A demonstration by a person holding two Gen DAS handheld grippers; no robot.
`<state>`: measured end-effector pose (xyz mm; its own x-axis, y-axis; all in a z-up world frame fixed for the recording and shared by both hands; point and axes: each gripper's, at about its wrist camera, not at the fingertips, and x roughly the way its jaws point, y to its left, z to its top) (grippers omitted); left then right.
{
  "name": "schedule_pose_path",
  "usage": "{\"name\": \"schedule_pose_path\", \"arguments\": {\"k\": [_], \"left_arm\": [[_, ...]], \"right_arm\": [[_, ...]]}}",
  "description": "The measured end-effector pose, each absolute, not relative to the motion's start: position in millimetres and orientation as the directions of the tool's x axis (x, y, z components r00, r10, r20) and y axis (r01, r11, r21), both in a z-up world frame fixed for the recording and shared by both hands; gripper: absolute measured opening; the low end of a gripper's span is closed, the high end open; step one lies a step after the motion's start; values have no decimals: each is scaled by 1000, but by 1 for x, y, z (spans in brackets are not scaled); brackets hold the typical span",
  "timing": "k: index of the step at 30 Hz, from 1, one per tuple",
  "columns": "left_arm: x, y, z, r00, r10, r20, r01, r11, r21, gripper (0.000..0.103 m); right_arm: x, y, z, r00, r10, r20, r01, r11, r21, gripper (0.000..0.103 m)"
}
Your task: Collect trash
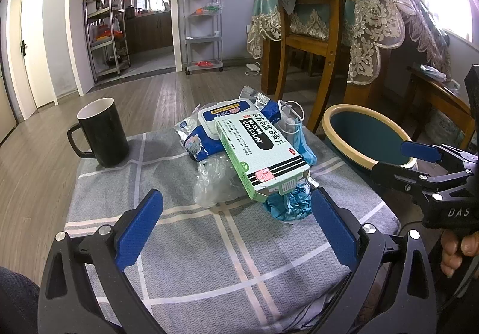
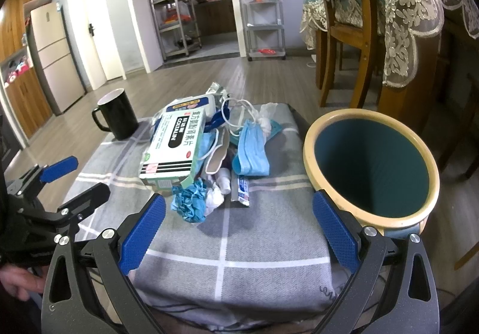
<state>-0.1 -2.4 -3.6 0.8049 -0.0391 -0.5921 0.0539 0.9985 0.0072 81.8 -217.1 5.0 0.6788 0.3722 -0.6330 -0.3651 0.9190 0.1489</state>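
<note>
Both your hand-held grippers stand apart and empty: the left hand-held gripper [image 1: 236, 229] and the right hand-held gripper [image 2: 239, 229]. The trash pile [image 1: 248, 151] sits mid-frame on the counter [image 1: 209, 250], with the bin [image 2: 371, 166] at right and the black mug [image 1: 100, 131] at left.

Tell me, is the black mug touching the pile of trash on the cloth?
Apart. The left wrist view shows a strip of bare checked cloth between the black mug and the wipes packet, the pile's nearest piece; the right wrist view shows the same gap.
</note>
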Motion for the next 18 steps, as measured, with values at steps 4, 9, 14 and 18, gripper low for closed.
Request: {"name": "schedule_pose_path", "arguments": {"k": [4, 9, 14, 18], "left_arm": [[1, -3, -4, 802, -42, -595, 56, 998, 4, 97], [1, -3, -4, 801, -45, -597, 55, 999, -2, 97], [1, -2, -3, 801, -49, -596, 53, 999, -10, 97], [2, -2, -2, 802, -50, -596, 51, 999, -14, 97]], "right_arm": [[82, -217, 1, 678, 372, -634, -363, 920, 150, 98], [82, -218, 2, 677, 373, -634, -364, 919, 152, 98], [83, -218, 2, 677, 374, -634, -364, 919, 153, 98], [83, -219, 3, 676, 375, -635, -364, 918, 155, 98]]}}
